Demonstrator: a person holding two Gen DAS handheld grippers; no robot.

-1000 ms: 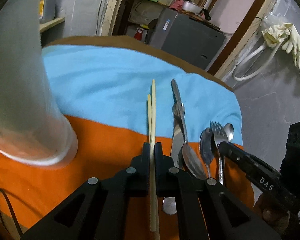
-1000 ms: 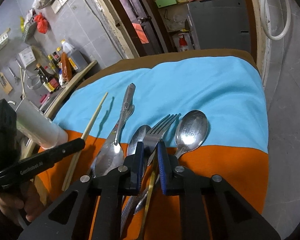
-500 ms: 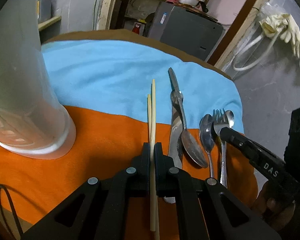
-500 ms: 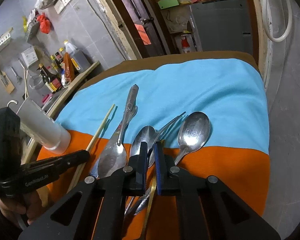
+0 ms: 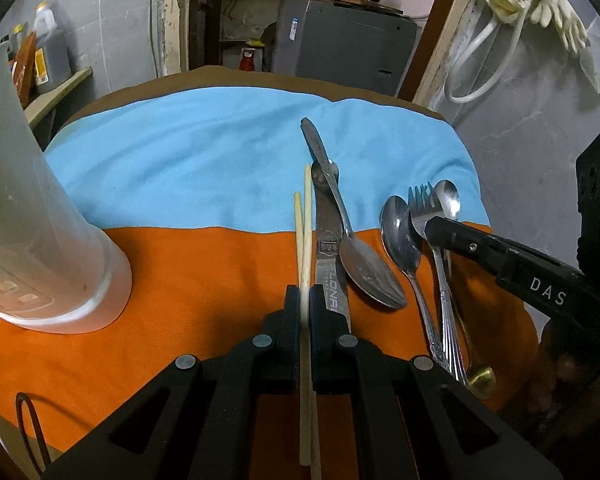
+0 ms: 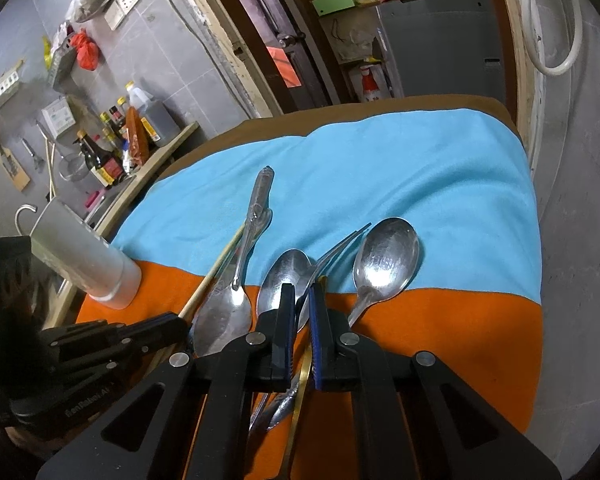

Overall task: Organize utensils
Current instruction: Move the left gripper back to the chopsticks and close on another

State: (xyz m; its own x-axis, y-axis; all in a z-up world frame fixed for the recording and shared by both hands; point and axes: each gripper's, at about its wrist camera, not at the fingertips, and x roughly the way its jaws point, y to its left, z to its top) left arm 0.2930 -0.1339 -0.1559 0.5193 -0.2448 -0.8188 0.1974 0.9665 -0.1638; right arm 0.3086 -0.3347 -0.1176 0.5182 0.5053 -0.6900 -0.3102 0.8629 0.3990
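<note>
My left gripper [image 5: 304, 300] is shut on a pale wooden chopstick [image 5: 307, 216]; a second chopstick [image 5: 297, 216] lies beside it on the cloth. A knife [image 5: 326, 240] and a spoon [image 5: 368, 268] lie just right of them. My right gripper [image 6: 300, 300] is shut on a fork [image 6: 340, 244], whose tines tilt up off the cloth; it also shows in the left wrist view [image 5: 440, 236]. A small spoon [image 6: 284, 276] and a large spoon [image 6: 384, 264] flank the fork. A frosted plastic cup [image 5: 32, 216] stands at the left.
The table carries an orange cloth [image 5: 180, 280] in front and a blue cloth [image 5: 188, 152] behind. A gold-handled utensil [image 6: 300, 392] lies under my right gripper. Bottles [image 6: 112, 148] stand on a side shelf at the left. A grey appliance [image 5: 340, 52] stands beyond the table.
My right gripper has closed on the fork and tilted its tines up. My left gripper has pulled back and risen slightly with the chopstick; the cup now sits farther left.
</note>
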